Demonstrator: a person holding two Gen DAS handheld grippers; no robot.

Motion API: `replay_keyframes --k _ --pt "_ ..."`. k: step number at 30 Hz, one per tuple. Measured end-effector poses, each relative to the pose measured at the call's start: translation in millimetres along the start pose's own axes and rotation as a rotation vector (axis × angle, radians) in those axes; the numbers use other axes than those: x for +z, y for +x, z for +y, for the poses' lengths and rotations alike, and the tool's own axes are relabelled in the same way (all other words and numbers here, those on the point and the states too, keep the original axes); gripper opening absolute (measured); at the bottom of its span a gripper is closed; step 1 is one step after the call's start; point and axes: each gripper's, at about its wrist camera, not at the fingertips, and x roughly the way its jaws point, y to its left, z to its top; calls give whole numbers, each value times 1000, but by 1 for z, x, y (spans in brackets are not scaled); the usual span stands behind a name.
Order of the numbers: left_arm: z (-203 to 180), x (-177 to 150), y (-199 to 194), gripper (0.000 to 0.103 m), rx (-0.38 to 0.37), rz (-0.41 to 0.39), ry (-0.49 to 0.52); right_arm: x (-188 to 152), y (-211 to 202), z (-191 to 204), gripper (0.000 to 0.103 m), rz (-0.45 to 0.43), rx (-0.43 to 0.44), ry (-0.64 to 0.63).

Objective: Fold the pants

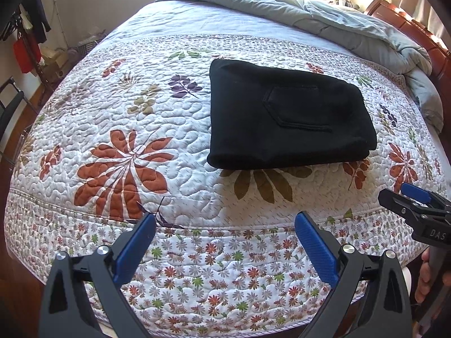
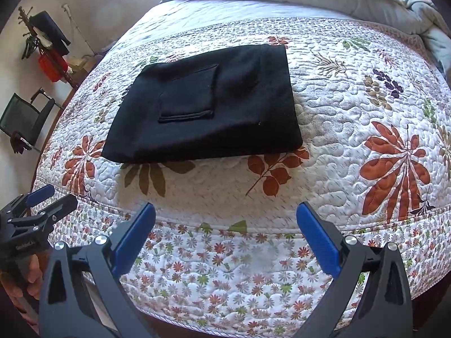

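Black pants [image 1: 287, 115] lie folded into a compact rectangle on the floral quilt, back pocket facing up; they also show in the right wrist view [image 2: 208, 107]. My left gripper [image 1: 225, 219] is open and empty, held back over the bed's near edge, apart from the pants. My right gripper [image 2: 225, 211] is open and empty, also back at the near edge. The right gripper shows at the right of the left wrist view [image 1: 414, 200], and the left gripper at the left of the right wrist view [image 2: 48, 200].
The quilted bedspread [image 1: 141, 118] covers the bed. A rumpled grey duvet [image 1: 352, 19] lies along the far side by the wooden headboard [image 1: 417, 25]. A coat rack [image 2: 48, 45] and a chair [image 2: 25, 118] stand on the floor to the left.
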Motion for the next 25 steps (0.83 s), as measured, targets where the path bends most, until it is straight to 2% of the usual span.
replay_keyframes --k 25 --pt "0 1 1 99 -4 -9 -6 -2 13 -6 100 32 -16 16"
